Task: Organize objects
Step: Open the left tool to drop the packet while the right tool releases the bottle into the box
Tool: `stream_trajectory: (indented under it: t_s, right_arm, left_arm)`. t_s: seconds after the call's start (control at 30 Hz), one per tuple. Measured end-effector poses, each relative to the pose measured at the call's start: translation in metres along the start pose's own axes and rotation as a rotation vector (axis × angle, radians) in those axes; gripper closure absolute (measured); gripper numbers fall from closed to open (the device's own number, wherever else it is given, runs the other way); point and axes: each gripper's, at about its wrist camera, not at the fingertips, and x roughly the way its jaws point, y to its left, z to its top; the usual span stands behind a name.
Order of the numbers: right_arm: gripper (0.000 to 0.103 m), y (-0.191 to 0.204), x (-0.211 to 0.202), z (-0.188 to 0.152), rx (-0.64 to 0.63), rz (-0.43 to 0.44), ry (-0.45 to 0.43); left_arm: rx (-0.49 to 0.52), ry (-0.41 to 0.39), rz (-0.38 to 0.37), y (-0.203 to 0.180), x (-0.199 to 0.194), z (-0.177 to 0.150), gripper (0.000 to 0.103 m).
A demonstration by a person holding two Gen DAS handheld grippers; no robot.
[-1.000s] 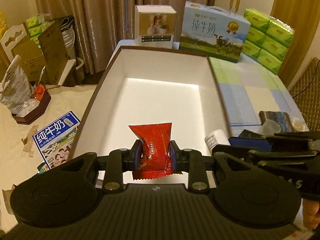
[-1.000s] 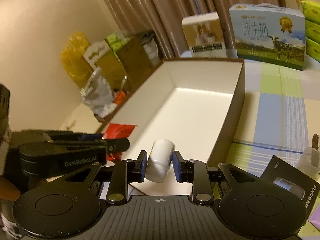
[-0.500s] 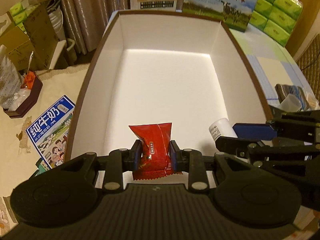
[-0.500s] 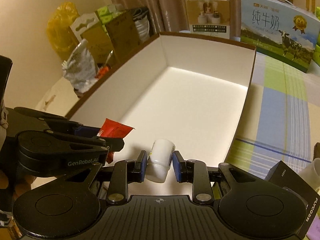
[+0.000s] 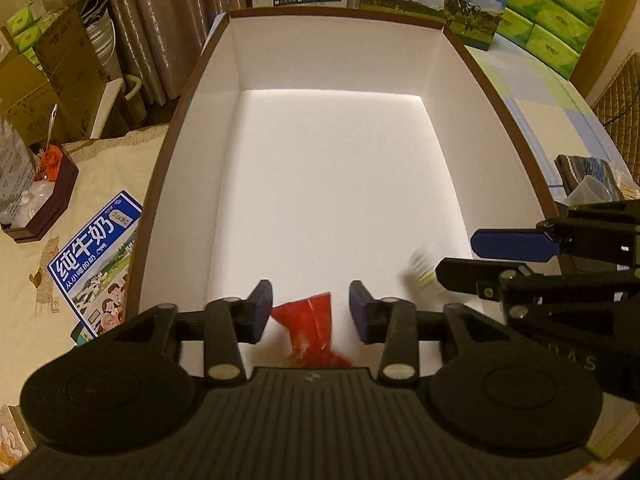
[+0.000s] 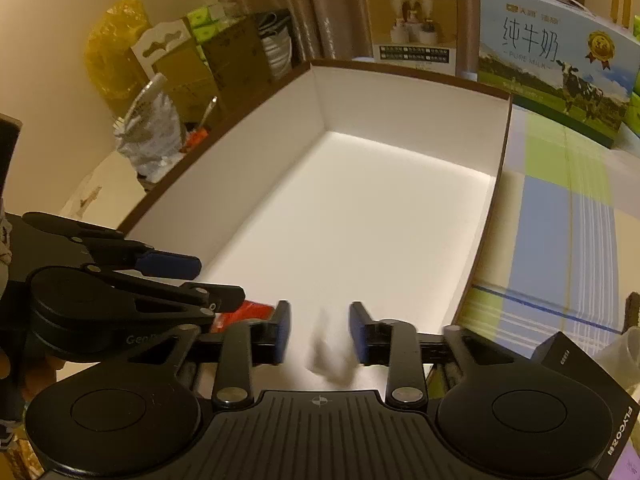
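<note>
Red snack packet and blurred white bottle lie free in white box. Left tongs and right tongs, jaws just opening, stand spread, gripping nothing.

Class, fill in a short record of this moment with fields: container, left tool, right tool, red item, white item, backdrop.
container: large white-lined box, brown rim, on a table
left tool: jaws apart, just been opening, pads off the packet
right tool: jaws apart, just been opening, pads off the bottle
red item: red snack packet, loose between the left tool's fingers, over the box's near end
white item: small white bottle, blurred, loose between the right tool's fingers
backdrop: milk carton behind the box
</note>
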Motion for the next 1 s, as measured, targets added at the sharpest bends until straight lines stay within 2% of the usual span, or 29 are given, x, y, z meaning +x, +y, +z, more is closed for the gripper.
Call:
stream_trajectory:
  t_s: [0.03, 0.07, 0.17, 0.4, 0.47, 0.73, 1.0]
  right_arm:
    - [0.054, 0.000, -0.002, 0.000, -0.003, 0.001, -0.005]
    - [0.053, 0.001, -0.004, 0.000, -0.009, -0.002, -0.013]
    - [0.052, 0.001, -0.010, -0.002, -0.017, 0.003, -0.022]
    - [0.046, 0.000, -0.029, -0.007, -0.006, 0.041, -0.047]
    - [0.044, 0.000, -0.036, -0.009, -0.004, 0.050, -0.057]
    - [0.040, -0.006, -0.071, -0.021, 0.016, 0.085, -0.126]
    - [0.039, -0.031, -0.106, -0.036, 0.065, 0.059, -0.178]
  left_arm:
    - [-0.001, -0.001, 0.000, 0.000, -0.001, 0.000, 0.065]
    - [-0.004, -0.002, 0.002, 0.000, -0.003, 0.001, 0.063]
    - [-0.008, -0.011, -0.001, 0.002, -0.008, 0.000, 0.054]
    - [-0.018, -0.017, -0.004, 0.001, -0.023, -0.006, 0.048]
    - [-0.027, -0.021, -0.006, 0.000, -0.028, -0.008, 0.042]
    - [-0.043, -0.051, -0.018, -0.008, -0.051, -0.016, 0.039]
    - [-0.031, -0.084, -0.057, -0.033, -0.068, -0.017, 0.037]
